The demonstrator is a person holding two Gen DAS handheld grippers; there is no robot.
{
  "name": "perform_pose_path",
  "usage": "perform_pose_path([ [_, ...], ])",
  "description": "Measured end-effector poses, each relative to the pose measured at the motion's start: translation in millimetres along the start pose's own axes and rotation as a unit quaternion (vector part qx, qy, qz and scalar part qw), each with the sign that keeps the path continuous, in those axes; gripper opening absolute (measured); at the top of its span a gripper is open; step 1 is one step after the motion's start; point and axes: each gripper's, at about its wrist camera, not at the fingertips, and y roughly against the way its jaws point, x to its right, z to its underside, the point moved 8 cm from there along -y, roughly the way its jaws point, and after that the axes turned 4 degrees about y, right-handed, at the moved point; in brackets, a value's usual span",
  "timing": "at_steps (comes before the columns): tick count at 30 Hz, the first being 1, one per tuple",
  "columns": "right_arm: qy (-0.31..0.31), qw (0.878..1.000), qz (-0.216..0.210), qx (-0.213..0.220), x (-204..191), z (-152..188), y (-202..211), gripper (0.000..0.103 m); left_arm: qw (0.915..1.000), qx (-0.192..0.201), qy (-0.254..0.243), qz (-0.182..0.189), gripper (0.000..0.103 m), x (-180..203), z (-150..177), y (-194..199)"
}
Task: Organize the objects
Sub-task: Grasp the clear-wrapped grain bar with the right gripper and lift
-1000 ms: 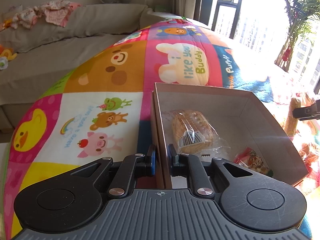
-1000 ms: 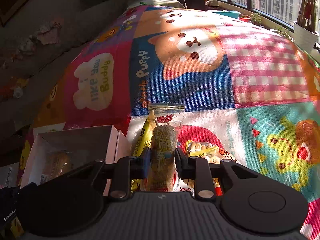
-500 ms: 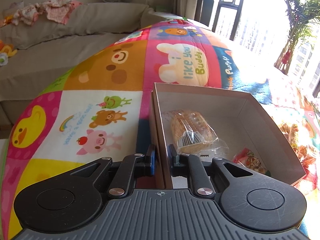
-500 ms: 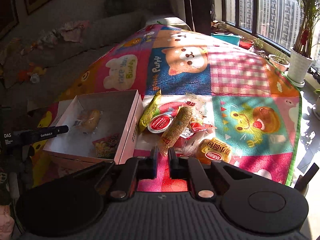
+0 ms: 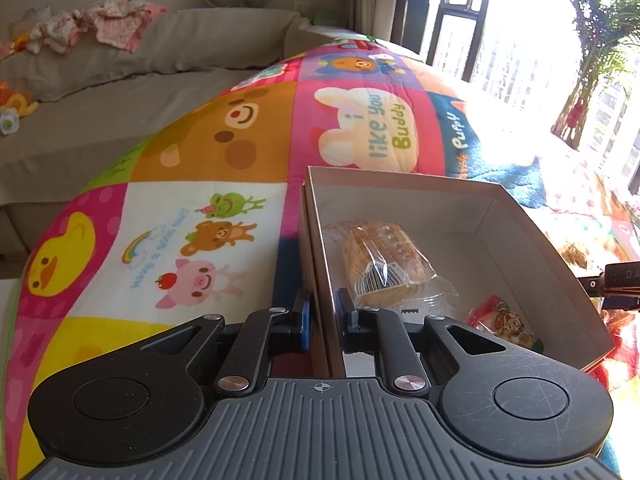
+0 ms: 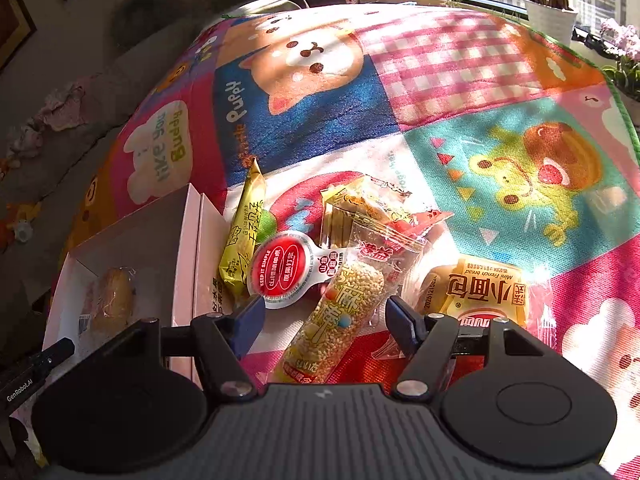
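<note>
My left gripper (image 5: 323,314) is shut on the near wall of an open cardboard box (image 5: 316,248) lying on a colourful play mat. Inside the box lie a wrapped bread (image 5: 380,258) and a small red snack packet (image 5: 502,322). My right gripper (image 6: 325,316) is open, its fingers either side of a long puffed-grain bar (image 6: 340,312) that lies on the mat. The box also shows at the left in the right wrist view (image 6: 176,240).
Around the bar lie a yellow packet (image 6: 244,236), a red round-lidded cup (image 6: 280,268), a Mini French bread pack (image 6: 488,292) and a clear-wrapped snack (image 6: 360,204). A grey sofa (image 5: 120,80) stands behind the mat. A white plant pot (image 6: 550,20) stands by the window.
My right gripper first pulled back and up from the snack pile with its jaws shut, then came down over the grain bar with its jaws open. My left gripper kept its hold on the box wall.
</note>
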Motion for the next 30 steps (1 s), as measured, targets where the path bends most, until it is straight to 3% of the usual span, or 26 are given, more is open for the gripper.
perform_pose_path([
  [2, 0.012, 1.0, 0.015, 0.002, -5, 0, -8, 0.067, 1.0, 0.0, 0.0, 0.001, 0.015, 0, 0, 0],
  [6, 0.038, 0.999, 0.03, -0.007, -8, 4, -13, 0.041, 1.0, 0.001, 0.004, 0.005, 0.015, -2, 0, 0],
  [9, 0.046, 0.999, 0.02, -0.016, -7, 9, -5, 0.031, 1.0, 0.002, 0.006, 0.006, 0.015, -3, 0, 0],
  [17, 0.066, 0.998, 0.021, -0.007, 4, 29, 48, 0.027, 0.9999, 0.002, 0.007, 0.008, 0.016, -4, 0, -1],
  [30, 0.098, 0.994, -0.047, -0.003, -11, 89, 151, 0.027, 0.9999, 0.0, 0.011, 0.006, 0.015, -3, -1, -3],
])
